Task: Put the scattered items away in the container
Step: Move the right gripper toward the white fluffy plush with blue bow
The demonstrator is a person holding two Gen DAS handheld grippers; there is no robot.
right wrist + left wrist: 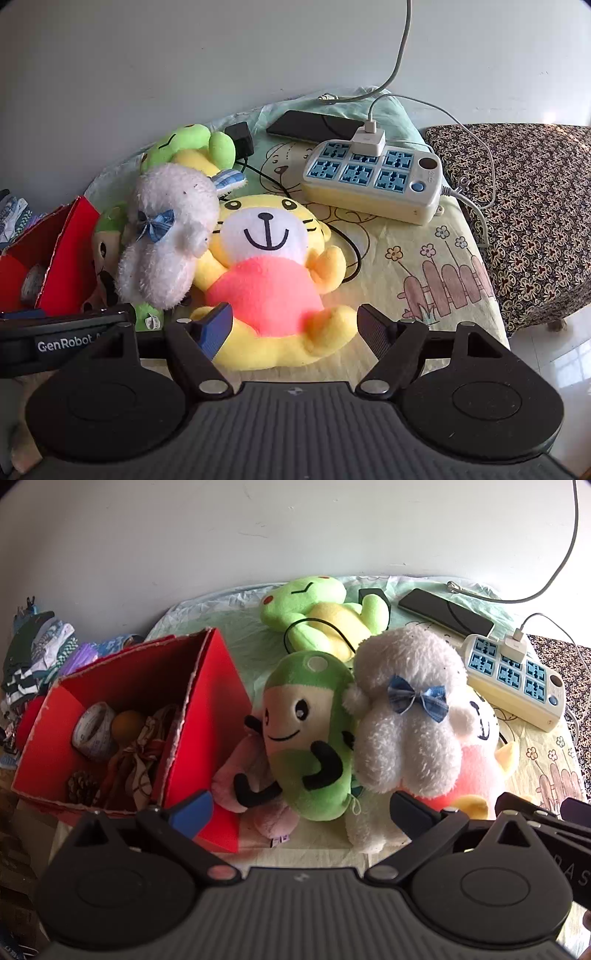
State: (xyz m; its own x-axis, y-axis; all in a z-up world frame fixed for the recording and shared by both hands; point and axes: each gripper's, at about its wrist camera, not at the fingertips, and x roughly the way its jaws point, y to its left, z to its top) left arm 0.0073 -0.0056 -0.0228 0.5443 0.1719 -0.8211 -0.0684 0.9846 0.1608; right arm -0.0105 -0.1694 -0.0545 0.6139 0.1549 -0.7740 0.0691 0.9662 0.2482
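Red cardboard box point(207, 701) stands at the left, holding a tape roll point(94, 731), a ball point(127, 725) and a pinecone point(82, 787). Just right lie a green smiling plush point(310, 734), a white fluffy plush point(406, 716) and a yellow tiger plush point(266, 273). The left gripper point(301, 808) is spread wide, empty, over the green plush. The right gripper point(295, 328) gapes around the tiger's legs, not pressing. A power strip point(373, 181) sits far right.

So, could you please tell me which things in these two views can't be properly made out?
- Pink plush: left wrist view, mostly hidden behind the green smiling plush.
- Yellow tiger plush: left wrist view, largely covered by the white fluffy plush.
- Red box: right wrist view, cut off by the left edge; contents unreadable.
- Clothes pile: left wrist view, too small and distorted at the edge.
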